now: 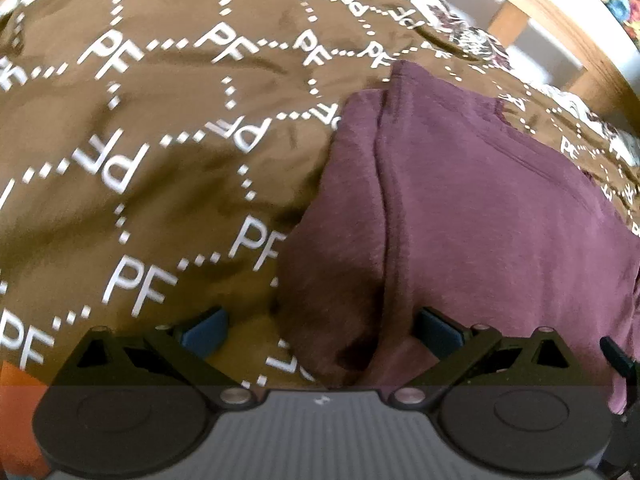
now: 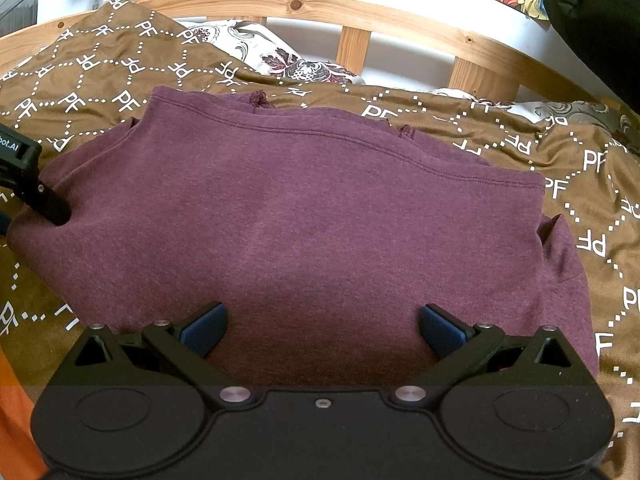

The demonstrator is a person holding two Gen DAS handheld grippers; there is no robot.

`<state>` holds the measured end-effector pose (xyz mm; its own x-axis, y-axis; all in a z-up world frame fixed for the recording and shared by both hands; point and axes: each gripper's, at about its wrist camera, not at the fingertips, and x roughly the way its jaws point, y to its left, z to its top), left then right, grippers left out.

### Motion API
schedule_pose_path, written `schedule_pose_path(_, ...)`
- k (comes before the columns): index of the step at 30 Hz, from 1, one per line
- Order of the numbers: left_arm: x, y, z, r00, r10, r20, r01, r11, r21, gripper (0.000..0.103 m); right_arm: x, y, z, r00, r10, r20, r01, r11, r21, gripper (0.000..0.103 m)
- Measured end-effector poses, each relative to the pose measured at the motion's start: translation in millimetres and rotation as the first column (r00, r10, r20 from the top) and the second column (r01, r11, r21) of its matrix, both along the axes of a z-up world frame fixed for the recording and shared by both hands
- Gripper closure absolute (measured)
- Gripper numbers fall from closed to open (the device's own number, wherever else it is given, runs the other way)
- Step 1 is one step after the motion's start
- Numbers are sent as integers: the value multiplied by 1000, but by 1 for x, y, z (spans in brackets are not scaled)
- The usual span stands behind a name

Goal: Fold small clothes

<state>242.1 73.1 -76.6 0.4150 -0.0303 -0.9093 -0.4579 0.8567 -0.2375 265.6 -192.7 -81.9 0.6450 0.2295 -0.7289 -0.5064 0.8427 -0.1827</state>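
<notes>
Left wrist view: looking down close over the maroon garment's left edge and brown bedspread. Right wrist view: facing across the maroon garment toward the wooden bed frame. Both views are sharing garment and bedspread.

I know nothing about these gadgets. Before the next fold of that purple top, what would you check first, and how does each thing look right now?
1. Left gripper open and ready to grasp: ok, jaws spread wide, nothing between them.
2. Right gripper open: ok, jaws apart above the cloth.
3. Maroon garment lying flat on the brown blanket: ok, mostly smooth, hem stitching visible along the far edge.
4. Left gripper lined up with a garment edge: ok, the garment's left edge runs between its fingers.
5. Layers underneath evenly stacked: cannot tell, hidden by the top layer.
6. Right side tidy: not ok, a flap sticks out at the right edge.
</notes>
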Motion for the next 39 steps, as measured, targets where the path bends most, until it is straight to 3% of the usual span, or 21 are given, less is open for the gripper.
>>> schedule_pose_path(4,5,-12,2,998,-59,24,57,996,75,7,0,0,0,1000,0,0,0,1000,0,1)
schedule_pose_path(8,6,-22,7,992,-116,44,111,988,106,23,0,0,0,1000,0,0,0,1000,-2,1)
schedule_pose_path(16,-5,-6,12,994,-67,89,68,998,-7,49,0,0,-1,1000,0,-5,0,1000,-4,1)
schedule_pose_path(18,-7,-1,11,994,-45,102,50,998,-41,60,0,0,-1,1000,0,-4,0,1000,-3,1)
schedule_pose_path(28,-8,2,11,993,-20,117,29,996,-81,70,1,0,-1,1000,-1,-5,1,1000,-3,1)
schedule_pose_path(30,-9,1,12,992,-20,123,30,996,-82,77,1,-1,-2,1000,-1,-4,1,1000,-2,1)
schedule_pose_path(33,-10,-2,16,990,-28,139,38,997,-67,86,2,-1,-2,1000,0,-5,0,1000,-1,1)
schedule_pose_path(39,-15,-12,32,976,-61,208,67,998,-21,90,3,-1,-2,1000,1,-11,-1,1000,-5,1)
